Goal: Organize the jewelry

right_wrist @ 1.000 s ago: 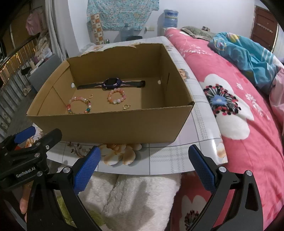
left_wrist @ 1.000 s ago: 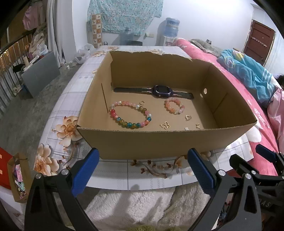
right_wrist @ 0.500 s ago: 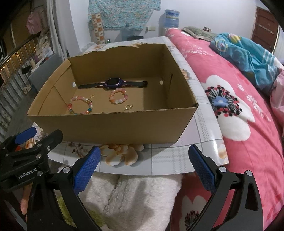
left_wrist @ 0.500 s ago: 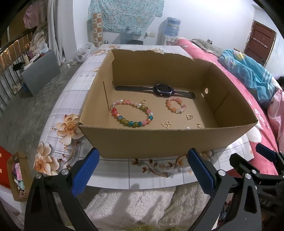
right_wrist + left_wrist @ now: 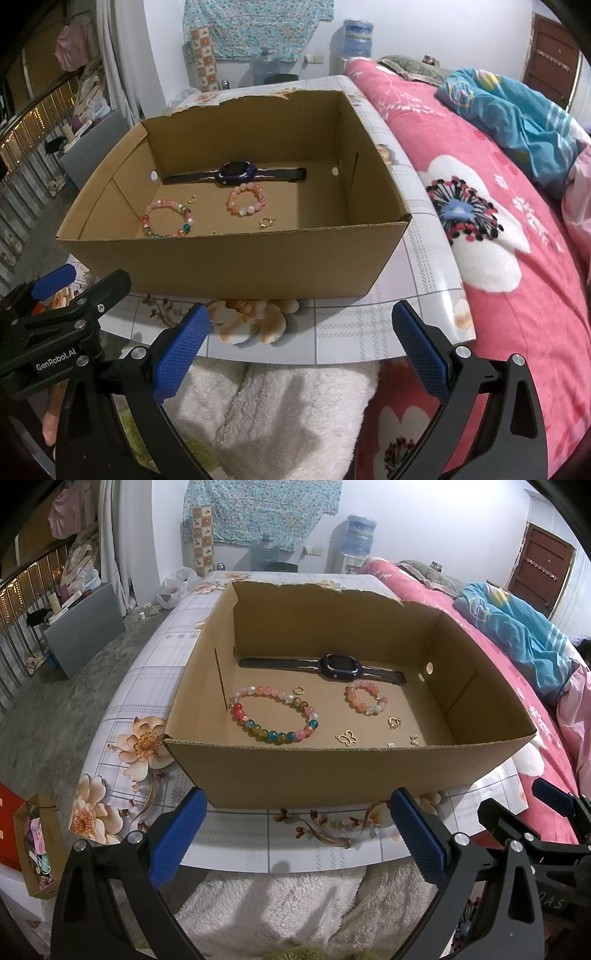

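Observation:
An open cardboard box (image 5: 332, 775) (image 5: 236, 258) stands on a floral table. Inside lie a dark watch (image 5: 339, 666) (image 5: 238, 172), a large multicoloured bead bracelet (image 5: 273, 716) (image 5: 168, 218), a small pink bead bracelet (image 5: 365, 699) (image 5: 245, 201), a gold butterfly charm (image 5: 347, 738) and small gold pieces (image 5: 394, 722) (image 5: 266, 222). My left gripper (image 5: 299, 838) hangs open just in front of the box's near wall, empty. My right gripper (image 5: 301, 350) is also open and empty, in front of the box's right corner.
The table (image 5: 236, 842) ends just below the box; a white fluffy blanket (image 5: 273, 904) lies under the grippers. A pink floral bed (image 5: 517, 240) runs along the right. A small cardboard box (image 5: 37, 845) sits low at left. A floor and grey cabinet (image 5: 85, 627) are at left.
Both grippers have risen slightly and edged towards the box, so more of its floor shows. Nothing inside the box has moved.

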A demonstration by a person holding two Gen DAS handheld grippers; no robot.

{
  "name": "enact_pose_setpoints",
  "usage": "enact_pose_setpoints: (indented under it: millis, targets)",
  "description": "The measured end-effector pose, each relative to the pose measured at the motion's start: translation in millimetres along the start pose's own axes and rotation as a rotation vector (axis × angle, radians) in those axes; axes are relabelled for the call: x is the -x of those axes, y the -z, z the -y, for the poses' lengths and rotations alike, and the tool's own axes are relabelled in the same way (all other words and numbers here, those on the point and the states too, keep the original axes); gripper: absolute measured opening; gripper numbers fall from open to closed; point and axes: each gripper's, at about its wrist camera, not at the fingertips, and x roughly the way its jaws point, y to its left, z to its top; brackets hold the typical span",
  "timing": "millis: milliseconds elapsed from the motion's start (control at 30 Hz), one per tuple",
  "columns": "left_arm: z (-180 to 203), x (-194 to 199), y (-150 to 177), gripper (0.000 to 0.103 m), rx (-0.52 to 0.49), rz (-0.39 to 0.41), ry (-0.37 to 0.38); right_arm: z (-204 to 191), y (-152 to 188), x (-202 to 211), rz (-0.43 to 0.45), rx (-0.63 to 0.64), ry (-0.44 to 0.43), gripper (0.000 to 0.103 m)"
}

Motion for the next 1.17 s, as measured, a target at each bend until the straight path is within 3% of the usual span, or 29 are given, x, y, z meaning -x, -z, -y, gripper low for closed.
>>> enact_pose_setpoints:
  millis: [1167]
  targets:
    - [0.5,0.1,-0.3,0.097,0.011,-0.003,0.003,0.8,0.1,0.0,0.001,0.001,0.0,0.095]
